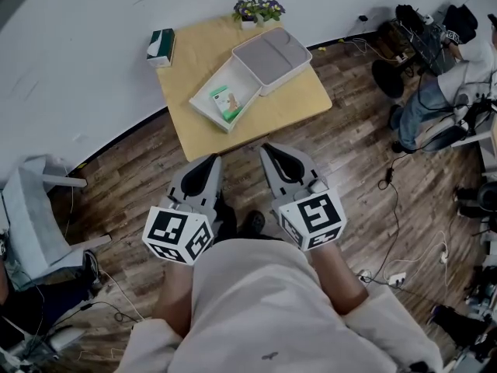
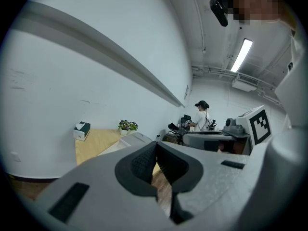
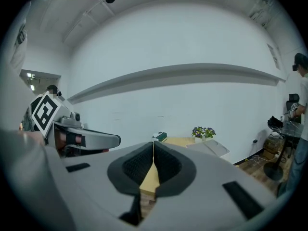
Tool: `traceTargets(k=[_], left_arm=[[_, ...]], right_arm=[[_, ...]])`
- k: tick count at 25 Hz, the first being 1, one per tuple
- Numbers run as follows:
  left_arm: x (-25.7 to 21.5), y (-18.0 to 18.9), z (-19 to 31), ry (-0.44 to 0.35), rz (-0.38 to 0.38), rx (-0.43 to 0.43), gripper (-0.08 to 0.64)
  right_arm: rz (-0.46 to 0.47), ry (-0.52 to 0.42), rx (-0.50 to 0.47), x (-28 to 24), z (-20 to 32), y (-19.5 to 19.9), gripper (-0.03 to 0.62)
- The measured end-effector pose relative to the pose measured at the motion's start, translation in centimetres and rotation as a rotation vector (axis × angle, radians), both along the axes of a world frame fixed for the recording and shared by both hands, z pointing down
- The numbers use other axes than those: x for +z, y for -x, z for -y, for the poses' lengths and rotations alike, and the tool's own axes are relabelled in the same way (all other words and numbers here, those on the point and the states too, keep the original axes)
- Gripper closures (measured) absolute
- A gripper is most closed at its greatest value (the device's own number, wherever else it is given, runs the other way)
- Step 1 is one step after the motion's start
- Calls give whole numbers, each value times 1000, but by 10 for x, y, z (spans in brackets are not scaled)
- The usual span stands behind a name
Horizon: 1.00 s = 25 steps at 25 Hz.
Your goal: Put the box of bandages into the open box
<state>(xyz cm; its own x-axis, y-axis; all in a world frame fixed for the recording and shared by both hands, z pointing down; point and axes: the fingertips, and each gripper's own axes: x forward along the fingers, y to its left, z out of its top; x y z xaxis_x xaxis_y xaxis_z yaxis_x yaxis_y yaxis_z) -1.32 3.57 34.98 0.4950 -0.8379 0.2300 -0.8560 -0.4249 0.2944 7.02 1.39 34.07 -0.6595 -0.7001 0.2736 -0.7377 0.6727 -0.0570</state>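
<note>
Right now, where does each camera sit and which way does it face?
Head view: on the person's head, steeply down at the table and open box; forearms, left gripper, right gripper show.
Left gripper view: on that gripper, along its shut jaws toward the table; right gripper at right.
Right gripper view: likewise; left gripper at left.
Shared: table and plant in all.
</note>
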Motion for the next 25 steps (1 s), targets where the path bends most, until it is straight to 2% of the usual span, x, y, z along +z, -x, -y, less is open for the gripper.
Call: traceTargets(k=[25], left_arm=[[-3,-20,-14,-3,16,-14,561]], right_arm=[[16,6,-53,-4,-15,-15,588]])
